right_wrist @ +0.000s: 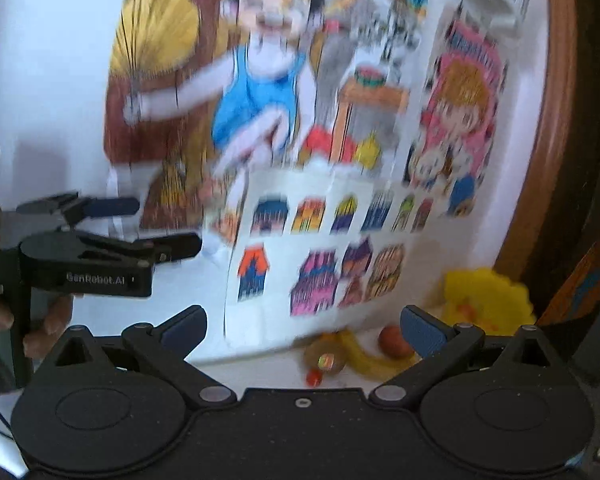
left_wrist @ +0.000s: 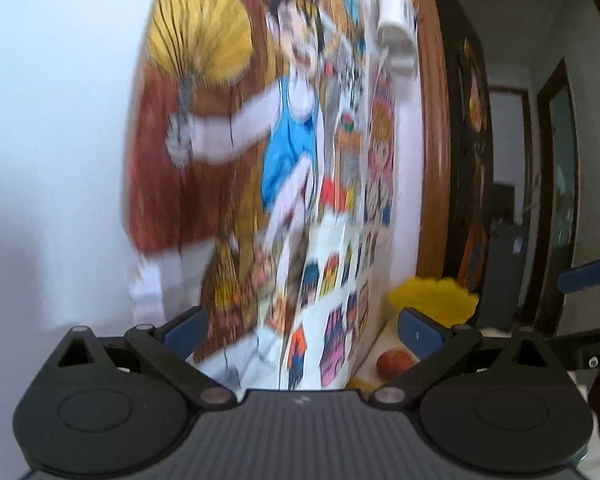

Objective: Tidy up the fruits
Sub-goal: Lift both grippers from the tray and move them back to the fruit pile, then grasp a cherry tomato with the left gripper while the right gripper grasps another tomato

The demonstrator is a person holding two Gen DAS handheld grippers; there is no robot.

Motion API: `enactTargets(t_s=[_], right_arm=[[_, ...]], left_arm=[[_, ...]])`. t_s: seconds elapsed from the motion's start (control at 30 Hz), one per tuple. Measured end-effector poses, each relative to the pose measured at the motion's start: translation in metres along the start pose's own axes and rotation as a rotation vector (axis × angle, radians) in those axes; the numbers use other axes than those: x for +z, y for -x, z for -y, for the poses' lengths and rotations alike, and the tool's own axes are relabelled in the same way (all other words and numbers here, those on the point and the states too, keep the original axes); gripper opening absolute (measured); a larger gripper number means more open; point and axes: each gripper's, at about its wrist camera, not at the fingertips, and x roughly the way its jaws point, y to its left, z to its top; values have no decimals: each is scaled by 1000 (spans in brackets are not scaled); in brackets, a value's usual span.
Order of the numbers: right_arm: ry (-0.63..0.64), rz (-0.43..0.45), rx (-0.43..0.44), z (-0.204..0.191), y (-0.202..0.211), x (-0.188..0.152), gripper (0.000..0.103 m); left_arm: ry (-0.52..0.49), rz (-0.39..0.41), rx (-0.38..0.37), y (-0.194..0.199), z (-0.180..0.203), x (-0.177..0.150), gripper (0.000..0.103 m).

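1. Wall (right_wrist: 40, 60): white, fills most of both views; blurred by motion.
2. Cartoon posters (right_wrist: 284, 128): large bright sheets stuck on the wall, one showing a figure in blue holding a yellow fan, with rows of small coloured pictures below.
3. Door frame (left_wrist: 434, 140): brown wood, just right of the posters.
4. Left gripper (left_wrist: 300, 330): black body with blue pads, fingers spread wide apart, nothing between them; raised toward the wall. In the right wrist view it shows side-on at far left, held by a hand (right_wrist: 4, 312).
5. Right gripper (right_wrist: 302, 330): same build, fingers likewise wide apart and empty.
6. Yellow bowl (right_wrist: 486, 294): scalloped rim, on the white surface at the foot of the wall, near the door frame.
7. Banana (right_wrist: 370, 358): lies just left of the bowl, outside it.
8. Red-orange fruit (right_wrist: 394, 340): round, beside the banana.
9. Brownish fruit (right_wrist: 324, 356): bears a shiny sticker, left of the banana.
10. Small red fruit (right_wrist: 314, 378): nearest the camera.
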Motion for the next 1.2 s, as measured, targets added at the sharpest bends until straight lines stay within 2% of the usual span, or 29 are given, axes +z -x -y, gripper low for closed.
enactTargets(t_s=[0.2, 0.33, 0.43, 0.6, 0.9, 1.2], right_arm=[[28, -129, 12, 21, -34, -21, 102], [26, -146, 0, 42, -42, -14, 102], [1, -125, 1, 60, -52, -14, 102], [-8, -171, 42, 82, -90, -38, 102], [-38, -250, 113, 115, -156, -73, 102], [-78, -307, 124, 133, -208, -94, 102]], left_arm=[[-30, -105, -13, -32, 10, -28, 103], [-34, -162, -39, -55, 18, -42, 103], [-46, -191, -62, -74, 28, -52, 103], [-68, -263, -99, -103, 44, -77, 103], [-134, -387, -116, -156, 63, -112, 103], [-162, -438, -120, -191, 72, -128, 102]])
